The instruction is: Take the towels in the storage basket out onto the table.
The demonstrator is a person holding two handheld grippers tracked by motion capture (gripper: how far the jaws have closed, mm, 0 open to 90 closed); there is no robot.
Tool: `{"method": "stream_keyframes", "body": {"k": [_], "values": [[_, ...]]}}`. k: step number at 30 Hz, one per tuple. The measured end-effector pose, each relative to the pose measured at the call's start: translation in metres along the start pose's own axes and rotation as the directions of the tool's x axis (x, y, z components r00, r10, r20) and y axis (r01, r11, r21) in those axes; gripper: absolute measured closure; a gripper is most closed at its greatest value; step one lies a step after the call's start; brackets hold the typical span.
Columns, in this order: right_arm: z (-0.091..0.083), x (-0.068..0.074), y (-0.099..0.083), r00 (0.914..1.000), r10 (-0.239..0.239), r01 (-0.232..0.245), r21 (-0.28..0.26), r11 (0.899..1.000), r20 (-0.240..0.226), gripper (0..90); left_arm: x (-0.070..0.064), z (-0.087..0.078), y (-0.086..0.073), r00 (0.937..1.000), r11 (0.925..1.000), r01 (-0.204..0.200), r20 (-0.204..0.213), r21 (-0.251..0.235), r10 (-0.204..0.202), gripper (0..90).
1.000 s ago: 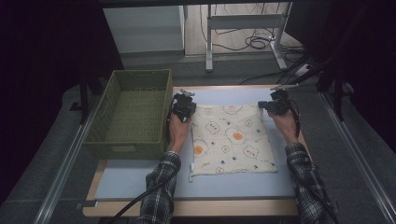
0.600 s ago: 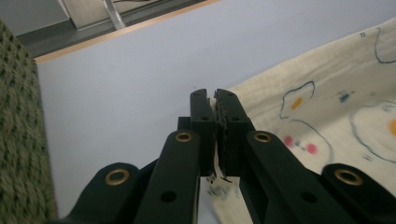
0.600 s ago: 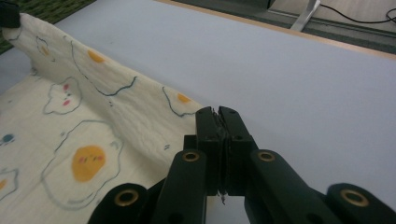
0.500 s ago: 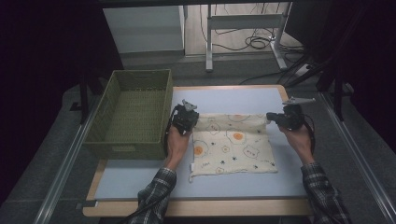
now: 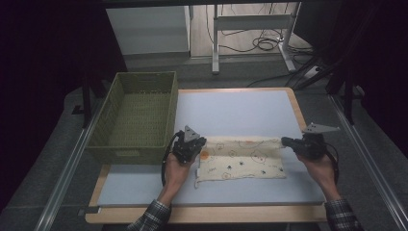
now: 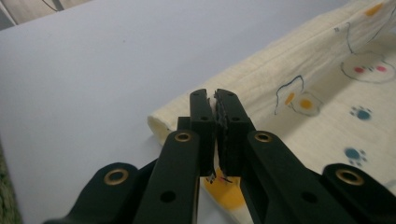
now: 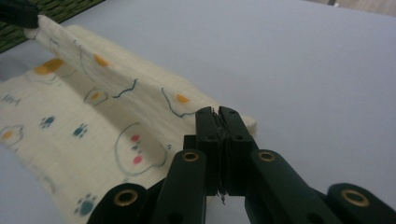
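Two claws, left claw (image 5: 196, 144) and right claw (image 5: 287, 142), clamped tight on opposite ends of the cloth (image 5: 240, 159). Folded over double, cream with animal prints, lying near the surface's (image 5: 240, 110) front edge.

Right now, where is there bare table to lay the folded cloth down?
Free: the blue table beyond the cloth, between basket and right edge; also the near strip below it. Crowded: the cloth's two ends, held by the left tool and right tool.

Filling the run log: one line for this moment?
left gripper: shut on cloth | right gripper: shut on cloth | cloth half-folded | basket empty
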State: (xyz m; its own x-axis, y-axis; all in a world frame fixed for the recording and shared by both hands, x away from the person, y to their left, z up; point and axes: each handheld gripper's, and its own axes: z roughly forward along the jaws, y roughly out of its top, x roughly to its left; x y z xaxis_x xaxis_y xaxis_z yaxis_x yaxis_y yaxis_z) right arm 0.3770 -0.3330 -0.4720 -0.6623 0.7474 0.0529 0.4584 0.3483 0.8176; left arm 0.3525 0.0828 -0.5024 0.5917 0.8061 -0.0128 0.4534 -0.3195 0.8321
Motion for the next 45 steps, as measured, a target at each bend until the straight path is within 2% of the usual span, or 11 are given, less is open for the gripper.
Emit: {"method": "stream_keyframes", "body": {"k": [9, 13, 23, 25, 27, 32, 34, 35, 40, 42, 45], "values": [[-0.011, 0.021, -0.032, 0.9991, -0.003, 0.005, 0.034, 0.999, -0.043, 87.0, -0.018, -0.016, -0.028, 0.9974, 0.9987, -0.045, 0.058, 0.025, 0.043, 86.3], [-0.011, 0.025, -0.043, 0.9985, -0.001, 0.005, 0.059, 0.998, -0.054, 86.6, -0.024, -0.018, -0.036, 0.9953, 0.9976, -0.058, 0.080, 0.038, 0.055, 86.0], [-0.019, 0.036, -0.062, 0.9964, 0.003, 0.003, 0.074, 0.997, -0.084, 85.0, -0.036, -0.031, -0.054, 0.9894, 0.9945, -0.082, 0.125, 0.064, 0.074, 85.1], [-0.019, 0.037, -0.064, 0.9961, 0.003, 0.004, 0.074, 0.997, -0.088, 84.6, -0.037, -0.032, -0.055, 0.9888, 0.9943, -0.081, 0.130, 0.069, 0.072, 84.8], [-0.022, 0.038, -0.068, 0.9958, 0.005, 0.003, 0.081, 0.997, -0.091, 83.3, -0.037, -0.035, -0.059, 0.9862, 0.9949, -0.066, 0.157, 0.076, 0.054, 82.9], [-0.029, 0.040, -0.074, 0.9957, 0.012, -0.003, 0.096, 0.995, -0.091, 77.9, -0.038, -0.044, -0.063, 0.9801, 0.9937, -0.066, 0.192, 0.090, 0.048, 71.7], [-0.032, 0.041, -0.075, 0.9955, -0.001, 0.011, 0.105, 0.994, -0.095, 75.8, -0.038, -0.047, -0.064, 0.9788, 0.9924, -0.071, 0.199, 0.100, 0.050, 67.4], [-0.036, 0.041, -0.076, 0.9963, -0.010, 0.020, 0.115, 0.993, -0.085, 74.3, -0.036, -0.050, -0.065, 0.9767, 0.9929, -0.056, 0.212, 0.105, 0.033, 66.4], [-0.049, 0.035, -0.076, 0.9986, 0.000, 0.006, 0.108, 0.994, -0.053, 72.8, -0.027, -0.053, -0.063, 0.9787, 0.9951, -0.022, 0.205, 0.096, 0.002, 62.2], [-0.050, 0.033, -0.075, 0.9988, 0.007, -0.002, 0.103, 0.995, -0.048, 72.6, -0.026, -0.052, -0.061, 0.9789, 0.9950, -0.023, 0.205, 0.097, 0.003, 61.6], [-0.046, 0.029, -0.070, 0.9987, 0.016, -0.012, 0.094, 0.996, -0.047, 71.6, -0.030, -0.045, -0.058, 0.9735, 0.9942, -0.036, 0.228, 0.101, 0.012, 61.3]]}}
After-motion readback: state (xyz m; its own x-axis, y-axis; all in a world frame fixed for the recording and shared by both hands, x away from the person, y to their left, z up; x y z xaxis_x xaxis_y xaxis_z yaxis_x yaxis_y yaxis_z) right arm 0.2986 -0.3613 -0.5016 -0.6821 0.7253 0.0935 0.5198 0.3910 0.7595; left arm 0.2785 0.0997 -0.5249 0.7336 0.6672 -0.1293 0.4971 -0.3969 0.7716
